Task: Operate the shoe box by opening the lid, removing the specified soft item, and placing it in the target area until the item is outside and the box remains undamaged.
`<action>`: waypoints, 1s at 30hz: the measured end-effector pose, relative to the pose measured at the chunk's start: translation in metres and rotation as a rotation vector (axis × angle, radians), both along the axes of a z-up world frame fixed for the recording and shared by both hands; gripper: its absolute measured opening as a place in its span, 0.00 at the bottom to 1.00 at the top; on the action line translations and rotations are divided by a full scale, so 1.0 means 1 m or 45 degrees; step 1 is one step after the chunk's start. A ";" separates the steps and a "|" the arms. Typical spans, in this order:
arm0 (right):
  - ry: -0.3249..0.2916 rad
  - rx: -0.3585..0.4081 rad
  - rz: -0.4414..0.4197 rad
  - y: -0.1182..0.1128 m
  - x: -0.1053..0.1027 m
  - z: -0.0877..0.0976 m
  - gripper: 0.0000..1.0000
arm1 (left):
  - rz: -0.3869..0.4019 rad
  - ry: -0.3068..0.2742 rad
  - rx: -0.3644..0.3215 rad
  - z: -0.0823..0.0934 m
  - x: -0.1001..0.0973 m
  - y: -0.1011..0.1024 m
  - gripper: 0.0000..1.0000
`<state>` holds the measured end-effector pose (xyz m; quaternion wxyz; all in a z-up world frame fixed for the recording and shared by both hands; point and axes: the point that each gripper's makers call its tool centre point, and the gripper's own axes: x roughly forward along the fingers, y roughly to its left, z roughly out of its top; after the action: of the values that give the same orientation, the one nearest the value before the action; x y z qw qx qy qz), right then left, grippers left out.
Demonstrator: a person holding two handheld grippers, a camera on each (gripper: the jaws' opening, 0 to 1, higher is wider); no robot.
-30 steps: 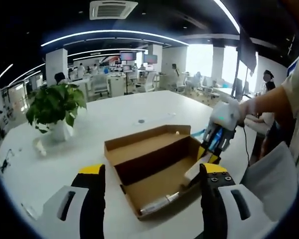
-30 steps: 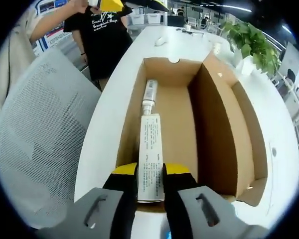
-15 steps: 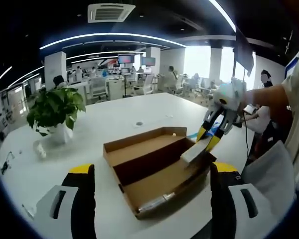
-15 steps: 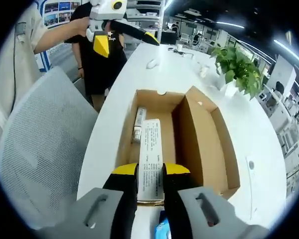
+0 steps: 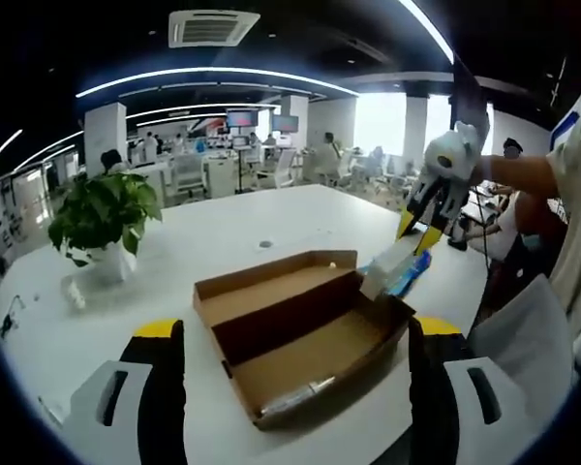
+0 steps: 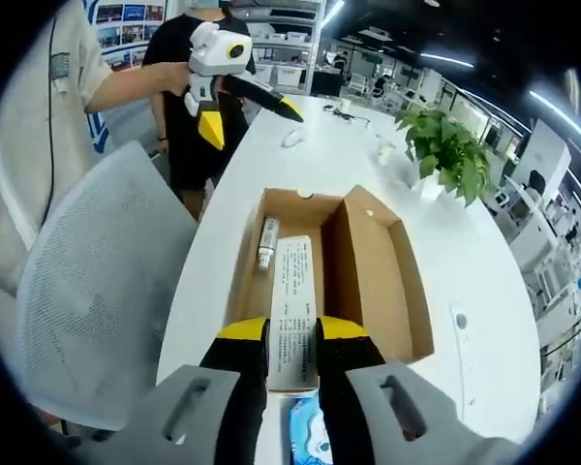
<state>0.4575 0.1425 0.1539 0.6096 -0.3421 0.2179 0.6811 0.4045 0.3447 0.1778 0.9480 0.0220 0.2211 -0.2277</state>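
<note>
Brown corrugated shoe box (image 6: 368, 281) open, right gripper (image 6: 292, 339) clamping flat white carton (image 6: 292, 300)

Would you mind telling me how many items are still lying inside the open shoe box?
1: a tube lies at the far end of the shoe box. The right gripper holds a carton lifted above it.

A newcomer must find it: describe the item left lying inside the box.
On the long white table sits an open cardboard shoe box with its lid folded out. In its deeper half lies a small silver tube, by the far wall. Unlike the white carton in the right gripper, nothing holds it.
</note>
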 end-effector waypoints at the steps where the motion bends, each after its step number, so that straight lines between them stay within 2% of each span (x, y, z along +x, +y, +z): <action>1: -0.004 -0.001 -0.001 -0.004 0.000 0.003 0.16 | -0.002 0.005 0.005 -0.001 0.000 -0.001 1.00; 8: -0.036 0.002 -0.030 -0.029 0.016 0.019 0.16 | -0.004 -0.004 0.005 0.002 0.002 -0.005 1.00; 16: -0.071 0.003 -0.079 -0.061 0.043 0.032 0.16 | 0.007 -0.016 0.006 0.004 -0.001 -0.009 1.00; 22: -0.083 0.004 -0.105 -0.081 0.060 0.033 0.16 | 0.018 -0.014 0.003 0.004 -0.004 -0.009 1.00; 30: -0.107 -0.018 -0.153 -0.115 0.088 0.024 0.16 | 0.041 -0.012 0.018 0.003 -0.009 -0.006 1.00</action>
<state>0.5453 0.0280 0.1780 0.6556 -0.3611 0.2170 0.6267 0.3954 0.3391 0.1807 0.9525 0.0261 0.2184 -0.2108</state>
